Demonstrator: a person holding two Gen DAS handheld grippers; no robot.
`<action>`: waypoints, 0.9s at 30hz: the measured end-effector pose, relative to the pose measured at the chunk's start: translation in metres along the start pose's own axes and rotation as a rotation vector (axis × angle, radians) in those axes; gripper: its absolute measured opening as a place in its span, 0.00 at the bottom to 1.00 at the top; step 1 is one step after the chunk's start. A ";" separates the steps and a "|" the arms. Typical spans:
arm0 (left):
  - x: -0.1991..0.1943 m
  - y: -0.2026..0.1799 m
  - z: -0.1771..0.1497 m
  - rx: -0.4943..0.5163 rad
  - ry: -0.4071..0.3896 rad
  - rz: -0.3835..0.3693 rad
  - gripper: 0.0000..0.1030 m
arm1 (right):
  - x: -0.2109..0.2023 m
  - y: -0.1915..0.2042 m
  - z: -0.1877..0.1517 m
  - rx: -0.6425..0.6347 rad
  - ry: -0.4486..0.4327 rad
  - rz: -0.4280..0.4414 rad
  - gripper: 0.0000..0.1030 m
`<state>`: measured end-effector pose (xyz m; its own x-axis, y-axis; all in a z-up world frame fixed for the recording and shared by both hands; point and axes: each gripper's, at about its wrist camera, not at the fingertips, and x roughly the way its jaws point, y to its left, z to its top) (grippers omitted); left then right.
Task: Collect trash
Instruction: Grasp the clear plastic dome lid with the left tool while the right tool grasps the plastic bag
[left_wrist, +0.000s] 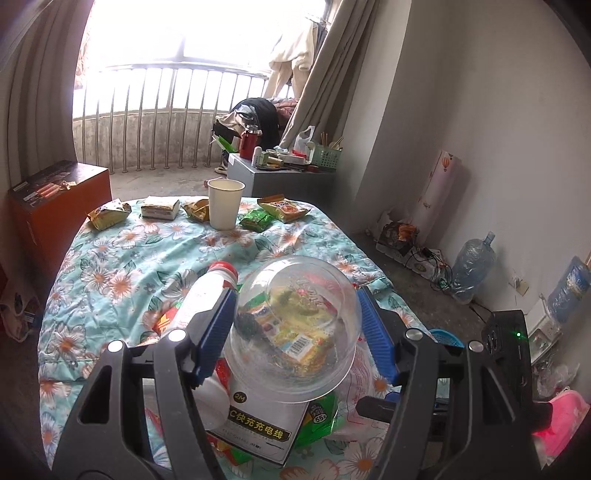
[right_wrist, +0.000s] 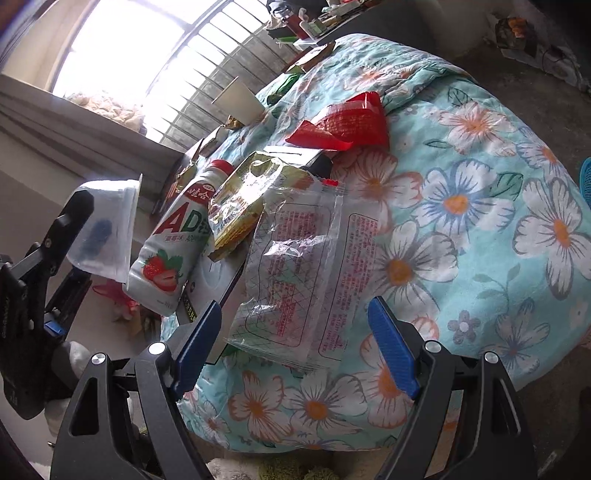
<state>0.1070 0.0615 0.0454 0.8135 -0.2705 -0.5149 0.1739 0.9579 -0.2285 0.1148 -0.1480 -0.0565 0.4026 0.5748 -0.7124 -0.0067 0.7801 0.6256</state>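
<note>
My left gripper (left_wrist: 297, 325) is shut on a clear plastic bowl (left_wrist: 295, 328), held above a trash pile on the floral cloth (left_wrist: 140, 258). Under it lie a white drink bottle (left_wrist: 207, 295), a white cable box (left_wrist: 258, 428) and wrappers. In the right wrist view the same bowl (right_wrist: 107, 229) and left gripper show at the left. My right gripper (right_wrist: 295, 347) is open just short of a clear printed wrapper (right_wrist: 295, 266). Beside it lie the strawberry drink bottle (right_wrist: 177, 236), a yellow packet (right_wrist: 240, 199) and a red wrapper (right_wrist: 347, 122).
At the table's far edge stand a white paper cup (left_wrist: 224, 203) and several snack packets (left_wrist: 159, 208). An orange box (left_wrist: 55, 206) is at the left. A grey cabinet (left_wrist: 280, 173) with clutter, water jugs (left_wrist: 472, 266) and a blue basket (left_wrist: 443, 336) are on the right.
</note>
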 end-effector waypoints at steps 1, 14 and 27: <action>-0.001 0.001 0.000 -0.003 0.002 -0.003 0.61 | 0.003 0.003 0.001 0.001 -0.005 -0.024 0.79; -0.015 0.010 -0.003 -0.029 -0.008 0.007 0.61 | 0.035 0.040 -0.001 -0.160 -0.029 -0.236 0.81; -0.027 0.003 -0.004 -0.008 -0.020 0.007 0.61 | -0.013 0.000 -0.010 -0.018 -0.080 -0.108 0.52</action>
<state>0.0834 0.0711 0.0555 0.8254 -0.2615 -0.5003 0.1637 0.9590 -0.2312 0.1003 -0.1531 -0.0508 0.4732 0.4667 -0.7472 0.0246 0.8408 0.5407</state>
